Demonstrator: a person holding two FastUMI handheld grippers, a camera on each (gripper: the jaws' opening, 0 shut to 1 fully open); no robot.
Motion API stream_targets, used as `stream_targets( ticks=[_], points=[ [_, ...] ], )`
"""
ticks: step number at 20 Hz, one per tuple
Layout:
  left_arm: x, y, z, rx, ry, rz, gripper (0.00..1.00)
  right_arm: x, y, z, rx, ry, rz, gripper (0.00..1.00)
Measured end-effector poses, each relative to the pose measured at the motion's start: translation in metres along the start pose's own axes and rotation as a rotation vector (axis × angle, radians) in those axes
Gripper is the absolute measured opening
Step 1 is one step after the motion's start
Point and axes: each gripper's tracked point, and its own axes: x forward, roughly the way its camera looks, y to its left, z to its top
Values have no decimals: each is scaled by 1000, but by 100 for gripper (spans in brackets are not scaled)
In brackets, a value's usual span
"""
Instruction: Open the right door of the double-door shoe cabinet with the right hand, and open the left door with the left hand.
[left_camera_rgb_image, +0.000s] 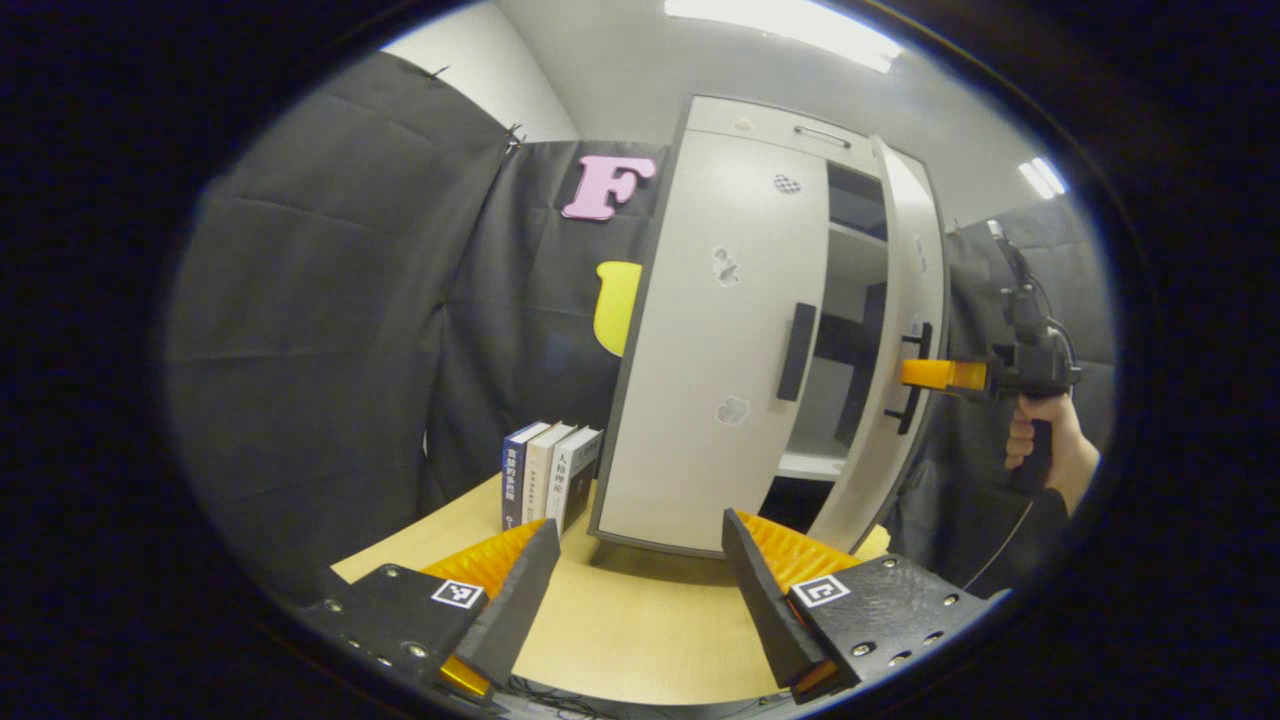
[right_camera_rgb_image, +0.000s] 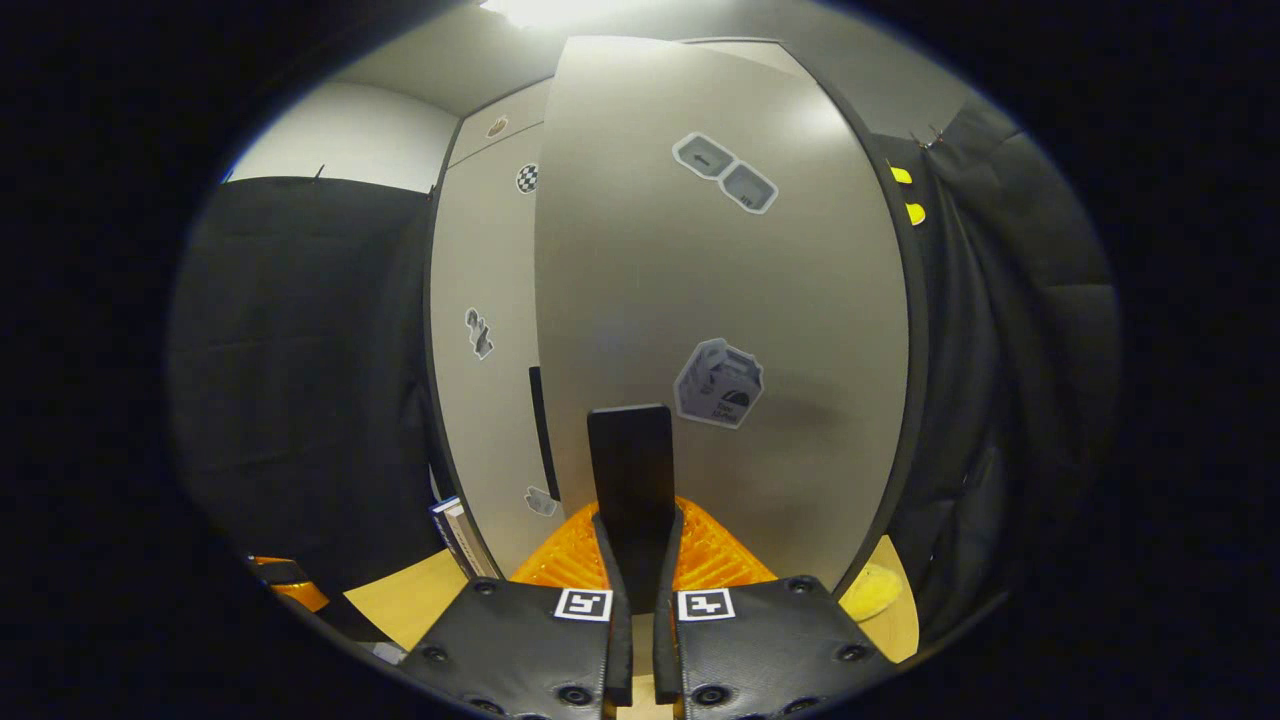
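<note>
A pale double-door shoe cabinet (left_camera_rgb_image: 720, 340) stands on a wooden table (left_camera_rgb_image: 640, 640). Its left door (left_camera_rgb_image: 715, 400) is closed, with a dark vertical handle (left_camera_rgb_image: 797, 352). The right door (left_camera_rgb_image: 900, 350) is swung partly open, and shelves show in the gap. In the left gripper view my right gripper (left_camera_rgb_image: 925, 374), held by a hand, is clamped on the right door's handle (left_camera_rgb_image: 912, 385). In the right gripper view that gripper (right_camera_rgb_image: 640, 525) is shut on the dark handle (right_camera_rgb_image: 630, 450) of the right door (right_camera_rgb_image: 720, 330). My left gripper (left_camera_rgb_image: 640, 540) hovers open above the table, short of the cabinet.
Three upright books (left_camera_rgb_image: 548, 470) stand on the table just left of the cabinet. Black cloth walls surround the booth. A yellow object (right_camera_rgb_image: 872, 590) lies on the table at the right, near the foot of the open door.
</note>
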Motion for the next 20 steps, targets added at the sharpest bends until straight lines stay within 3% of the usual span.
stream_targets(
  ticks=[4, 5, 11, 20],
  points=[
    [-27, -47, -17, 35, 16, -12, 94, -19, -8, -2, 4, -8, 41, 6],
    [-33, -58, -18, 33, 18, -13, 94, -24, -11, -1, 7, -9, 55, 10],
    [-56, -104, -19, -7, 1, -19, 94, -30, -22, -1, 14, 2, 114, 10],
    [-79, -116, -52, -18, 40, -17, 94, -42, -36, -2, 52, -40, 128, 10]
  ],
)
